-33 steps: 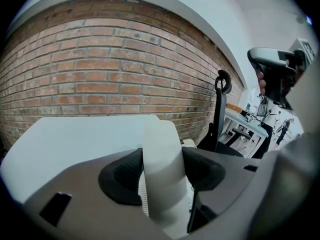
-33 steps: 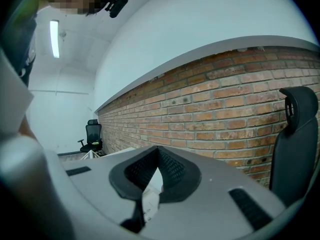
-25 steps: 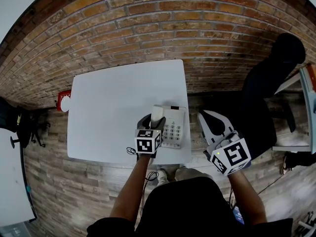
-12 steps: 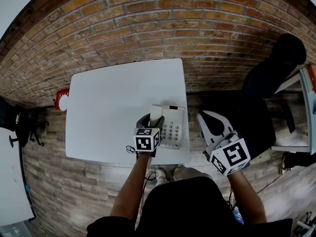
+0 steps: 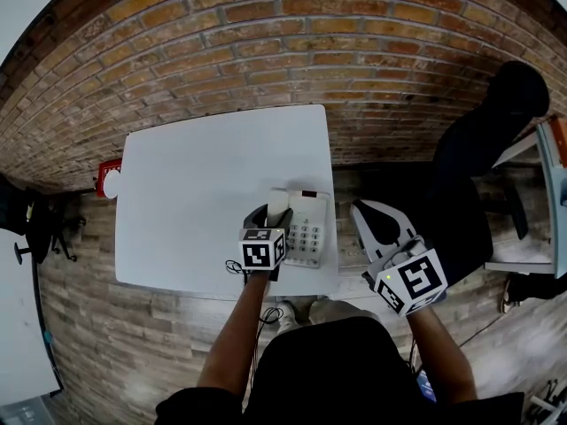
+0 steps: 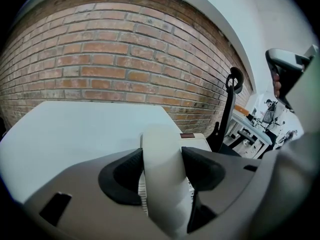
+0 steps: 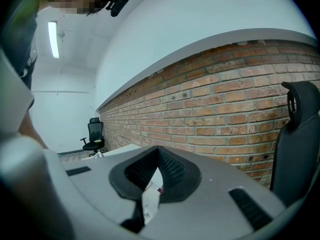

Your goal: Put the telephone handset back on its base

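Clamped between the fingers (image 6: 125, 174) of the left gripper (image 6: 161, 166): telephone handset (image 6: 159, 144), mid-shaft. Probably light, rigid, smooth plastic; narrow middle looks safest. Poised at left side of telephone base (image 5: 312, 228), near-right on the surface (image 5: 195, 193). Right gripper (image 7: 157, 159) closed, empty, farther right.

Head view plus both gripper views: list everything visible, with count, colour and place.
table: one, white, centre, by the wall
telephone base: one, white, table's near right corner
handset: one, white, over the base's left side, in the left claw
brick wall: one, red-brown, behind the table
office chair: one, black, right of the table
floor item: one, red and white, left of the table, kind unclear
left claw: one, grey, shut on the handset
right claw: one, grey, shut, empty, off the table's right edge
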### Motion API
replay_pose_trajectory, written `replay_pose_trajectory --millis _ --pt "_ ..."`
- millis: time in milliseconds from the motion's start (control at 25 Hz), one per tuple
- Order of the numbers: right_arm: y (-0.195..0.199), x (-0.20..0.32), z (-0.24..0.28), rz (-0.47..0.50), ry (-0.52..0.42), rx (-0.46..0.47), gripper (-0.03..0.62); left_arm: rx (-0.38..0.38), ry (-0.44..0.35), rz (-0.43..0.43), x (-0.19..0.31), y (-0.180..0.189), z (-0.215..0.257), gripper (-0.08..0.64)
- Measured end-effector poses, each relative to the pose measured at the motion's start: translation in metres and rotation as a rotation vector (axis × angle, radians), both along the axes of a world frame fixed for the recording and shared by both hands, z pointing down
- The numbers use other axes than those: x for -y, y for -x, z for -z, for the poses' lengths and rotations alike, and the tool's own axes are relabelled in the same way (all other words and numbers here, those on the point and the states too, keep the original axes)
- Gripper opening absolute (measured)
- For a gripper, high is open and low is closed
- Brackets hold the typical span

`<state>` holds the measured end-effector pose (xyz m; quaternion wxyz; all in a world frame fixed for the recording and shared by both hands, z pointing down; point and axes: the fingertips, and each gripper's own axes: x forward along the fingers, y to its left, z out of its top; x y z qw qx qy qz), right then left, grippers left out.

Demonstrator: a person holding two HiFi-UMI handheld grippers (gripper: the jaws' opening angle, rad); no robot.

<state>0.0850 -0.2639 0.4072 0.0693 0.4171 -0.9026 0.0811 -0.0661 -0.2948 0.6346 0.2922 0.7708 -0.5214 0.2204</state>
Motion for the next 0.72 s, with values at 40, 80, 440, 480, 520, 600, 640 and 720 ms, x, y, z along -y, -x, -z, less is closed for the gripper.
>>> replay_pose_trajectory --millis 40,80,440,480,520,600,640,720 --pt "0.0001 0.0004 -0.0001 0.001 0.001 0.001 0.012 0.0 0.003 0.002 0.0003 0.0001 -0.0008 0.25" --pt "0.0003 0.0009 0.0 0.001 0.001 0.001 0.012 -0.001 0.005 0.003 0.0006 0.0004 -0.0015 0.25" --pt "0.0005 0.0022 -0.0034 0.002 0.007 -0.003 0.012 0.003 0.013 0.011 0.0029 0.0013 -0.0077 0.25" --pt "0.0003 0.0021 -0.0036 0.001 0.008 -0.003 0.012 0.003 0.013 0.01 0.0027 0.0014 -0.0079 0.25" --pt "0.0001 0.0021 -0.0036 0.0 0.008 -0.003 0.012 0.002 0.012 0.01 0.0026 0.0014 -0.0078 0.25" --pt "-0.0002 0.0024 -0.0033 -0.001 0.009 -0.002 0.012 -0.002 0.009 0.009 0.0028 0.0013 -0.0073 0.25" --pt "0.0 0.0025 -0.0033 -0.001 0.01 -0.002 0.012 -0.004 0.006 0.007 0.0029 0.0012 -0.0072 0.25" --pt "0.0007 0.0026 -0.0039 0.0 0.011 -0.003 0.012 -0.006 0.004 -0.001 0.003 0.0009 -0.0074 0.25"
